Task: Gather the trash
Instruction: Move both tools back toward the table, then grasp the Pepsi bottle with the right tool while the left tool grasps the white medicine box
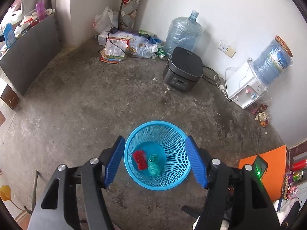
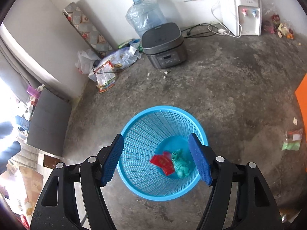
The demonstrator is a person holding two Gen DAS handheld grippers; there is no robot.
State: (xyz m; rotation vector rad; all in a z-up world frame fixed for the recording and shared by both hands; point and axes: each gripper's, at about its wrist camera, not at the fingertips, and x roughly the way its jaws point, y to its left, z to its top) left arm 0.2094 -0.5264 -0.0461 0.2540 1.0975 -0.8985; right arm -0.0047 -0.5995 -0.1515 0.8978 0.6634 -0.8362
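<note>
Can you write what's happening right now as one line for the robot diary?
left gripper: open, empty, over blue basket | right gripper: open, empty | in basket: red wrapper, green wrapper

Left wrist view: fisheye camera mounted behind the blue-padded fingers (image 1: 114,161), looking steeply down along them into the round blue plastic mesh basket (image 1: 172,143) close below, on the grey concrete floor (image 1: 86,105). Right wrist view: same mounting, also tilted steeply down and near, with the basket (image 2: 145,134) seen from a position further to the right. Both views share the basket, the floor, the dark grey rice cooker (image 1: 183,69) (image 2: 164,45), the clear blue water jug (image 1: 182,31) (image 2: 144,15) and the white wall (image 1: 239,9) (image 2: 107,2).
</note>
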